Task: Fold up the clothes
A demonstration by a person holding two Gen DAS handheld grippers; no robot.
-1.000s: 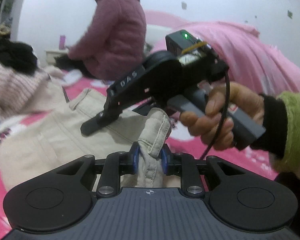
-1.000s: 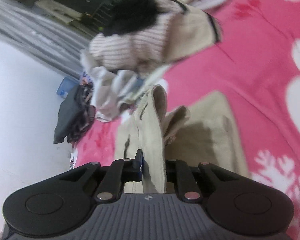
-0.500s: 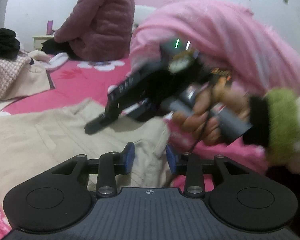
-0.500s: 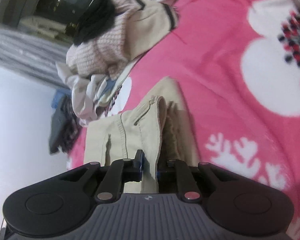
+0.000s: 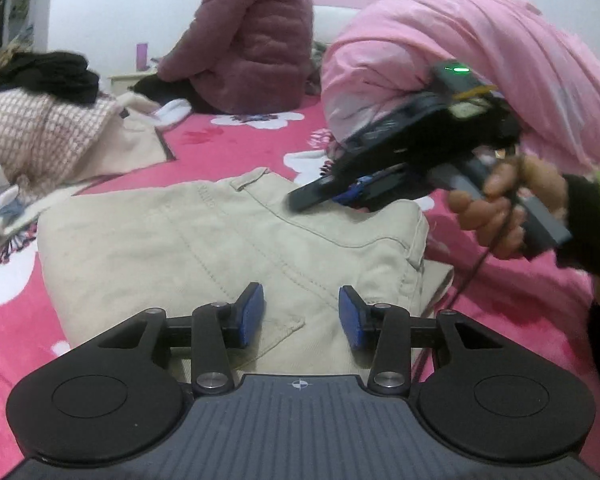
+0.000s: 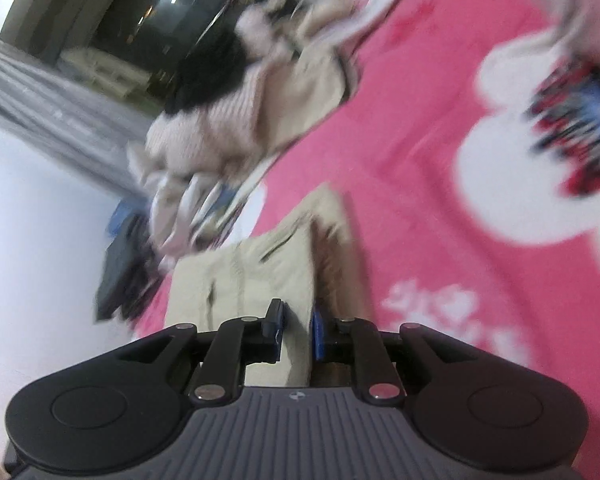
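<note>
Trousers lay folded mid-frame on bed, straight ahead of left tool, gaping and empty; right tool, narrowly parted around their right edge, maybe pinching.

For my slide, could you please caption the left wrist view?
Open left gripper over folded beige trousers; right gripper at far edge.

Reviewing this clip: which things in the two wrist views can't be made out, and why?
- Right gripper grip: motion blur in the right wrist view; beige trousers sit between its pads, but contact is unclear.
- Right gripper's fingertips in the left wrist view: blurred and angled away.
- Clothes pile: smeared in the right wrist view, single garments not separable.
- Trousers' lower legs: folded under, hidden in both views.
</note>
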